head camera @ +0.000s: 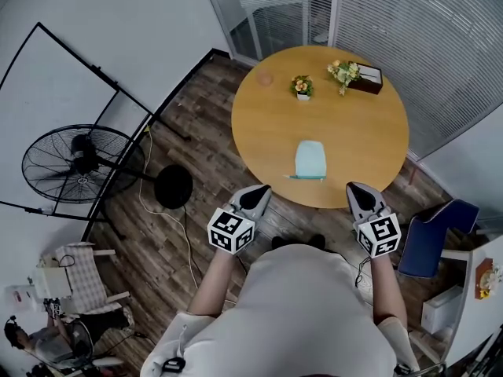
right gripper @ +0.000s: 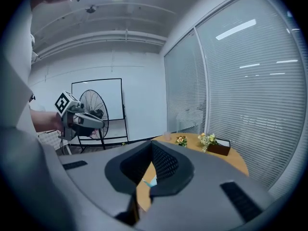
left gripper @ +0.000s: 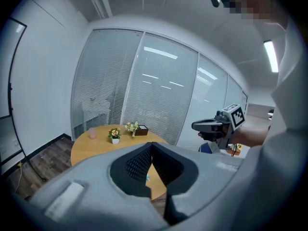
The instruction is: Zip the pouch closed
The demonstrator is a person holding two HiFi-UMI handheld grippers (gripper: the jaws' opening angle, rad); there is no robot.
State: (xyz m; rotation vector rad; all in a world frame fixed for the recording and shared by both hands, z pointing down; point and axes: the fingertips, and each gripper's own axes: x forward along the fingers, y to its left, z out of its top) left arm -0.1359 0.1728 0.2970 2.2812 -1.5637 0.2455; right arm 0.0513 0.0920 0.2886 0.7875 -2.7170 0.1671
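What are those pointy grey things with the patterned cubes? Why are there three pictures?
A person stands at a round table, holding a tool called a gripper in each hand: the left gripper and the right gripper. The cubes are part of them. One picture comes from a camera on the person's head, looking down. The other two come from cameras riding on each gripper, looking along its jaws. On the table lie a light blue pouch, a small flower pot, a dark box with flowers and a pink cup. Both grippers are shut and hold nothing, and neither touches the pouch.
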